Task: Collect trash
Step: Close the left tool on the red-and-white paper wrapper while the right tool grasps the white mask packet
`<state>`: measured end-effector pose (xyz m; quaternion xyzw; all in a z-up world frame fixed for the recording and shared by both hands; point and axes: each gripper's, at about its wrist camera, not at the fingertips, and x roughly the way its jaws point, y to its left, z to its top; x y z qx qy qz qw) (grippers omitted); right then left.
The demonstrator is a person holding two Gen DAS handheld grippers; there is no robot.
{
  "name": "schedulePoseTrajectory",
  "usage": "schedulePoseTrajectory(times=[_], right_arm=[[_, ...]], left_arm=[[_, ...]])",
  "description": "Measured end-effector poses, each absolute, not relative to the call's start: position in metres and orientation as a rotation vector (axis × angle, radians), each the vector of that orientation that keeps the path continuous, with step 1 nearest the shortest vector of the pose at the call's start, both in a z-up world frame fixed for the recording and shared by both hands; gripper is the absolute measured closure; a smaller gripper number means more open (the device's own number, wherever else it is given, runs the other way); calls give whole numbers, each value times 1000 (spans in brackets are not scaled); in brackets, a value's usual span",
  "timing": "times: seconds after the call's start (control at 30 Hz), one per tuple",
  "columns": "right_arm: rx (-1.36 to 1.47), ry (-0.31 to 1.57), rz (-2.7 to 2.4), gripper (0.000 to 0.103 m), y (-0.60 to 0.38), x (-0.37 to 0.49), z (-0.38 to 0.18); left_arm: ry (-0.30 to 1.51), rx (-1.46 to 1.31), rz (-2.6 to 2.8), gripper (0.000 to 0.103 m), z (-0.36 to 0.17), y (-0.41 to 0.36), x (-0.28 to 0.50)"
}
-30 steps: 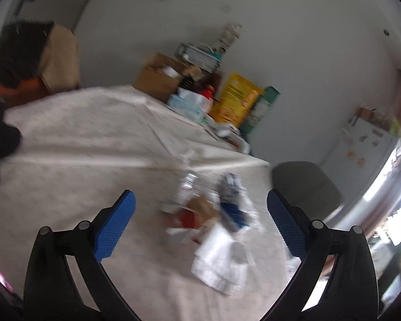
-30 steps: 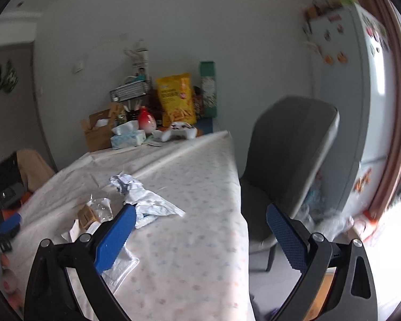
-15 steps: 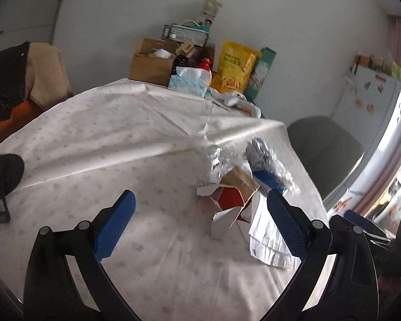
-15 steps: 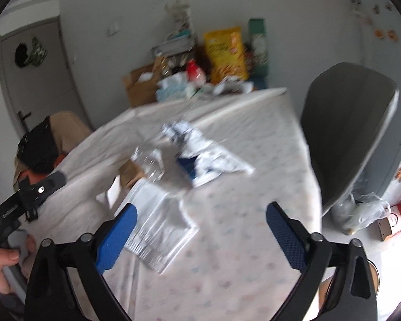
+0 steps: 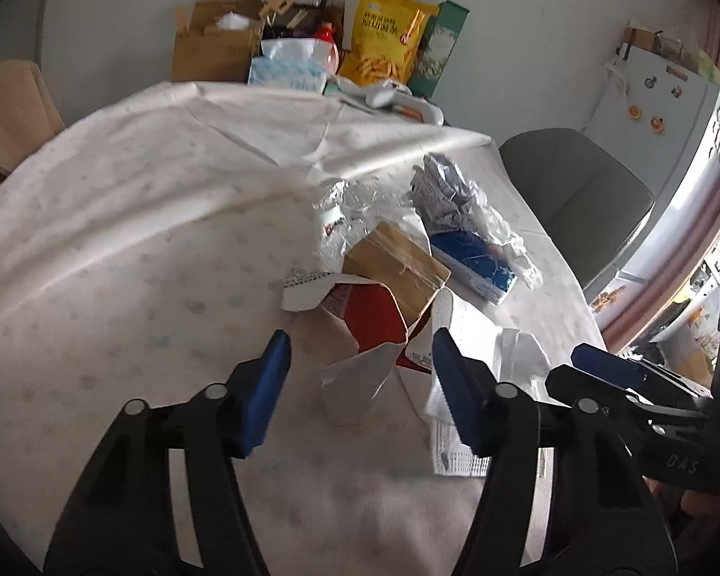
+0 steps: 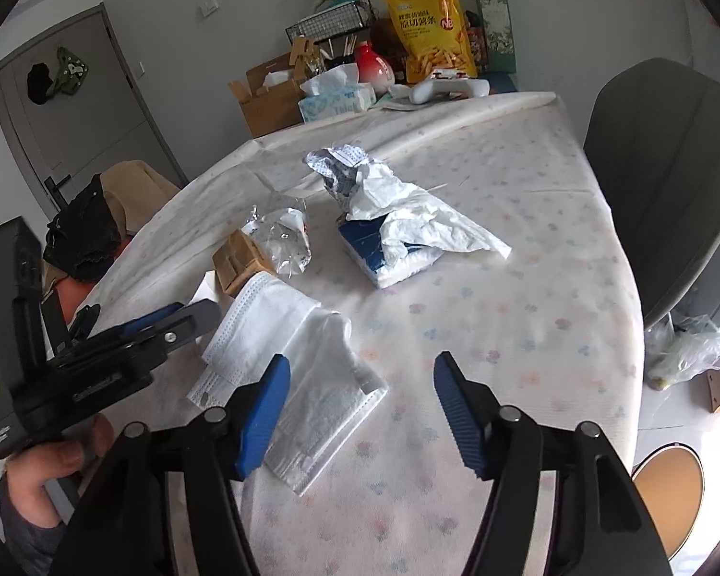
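Your left gripper (image 5: 360, 374) hangs over the table (image 5: 120, 249) with its blue fingers spread wide and nothing between them, and right ahead of the gap lies the torn red-and-white carton (image 5: 365, 331), flaps splayed, at the near end of the trash pile. Touching the carton on its far side is the brown cardboard box (image 5: 398, 264), and beyond that box sits the crumpled clear plastic (image 5: 355, 206). To the right of the box you've got the blue packet (image 5: 470, 259) with crumpled white paper (image 5: 456, 192) heaped on it. Your right gripper (image 6: 360, 393) is spread wide too, holding nothing, its left finger over the white face masks (image 6: 293, 360), which lie flat just right of the carton. From that side, the box (image 6: 237, 259) and the plastic (image 6: 283, 235) touch each other, and the packet (image 6: 374, 249) sits apart from them, nearer the grey chair (image 6: 667, 177). Far behind the pile, against the wall, stands a yellow snack bag (image 6: 432, 29).
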<state>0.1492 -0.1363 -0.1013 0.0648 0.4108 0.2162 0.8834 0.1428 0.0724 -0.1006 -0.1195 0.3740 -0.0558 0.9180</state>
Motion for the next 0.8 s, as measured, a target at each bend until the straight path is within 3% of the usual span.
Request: schedulePoseTrajectory(times=[0.1,0.23,0.3,0.4,0.43,0.53,0.8], right_arm=[[138,860,456,42,-135,151,-102],[127,858,467,42,-128,153,-101],[120,862,471,50,-124,156,-103],[105,886,474,82,-119,160,-109],[98,885,469,88,-118,160,-110],[102,875,474,94,-119,156,-107],[134,813,464,94,-141,139,-88]], left_arm=[[777,-244,-121,64,-101,72,145],[776,-242,-119,71,-101,71,144],[766,-240,-118,72,-100,73,142],[750,-236,-112,74,-97,75,137],[747,-234,-112,74,-95,75,135],[733,-231,-120,74,-90,76,130],[649,-222,-127,75,-62,69,111]])
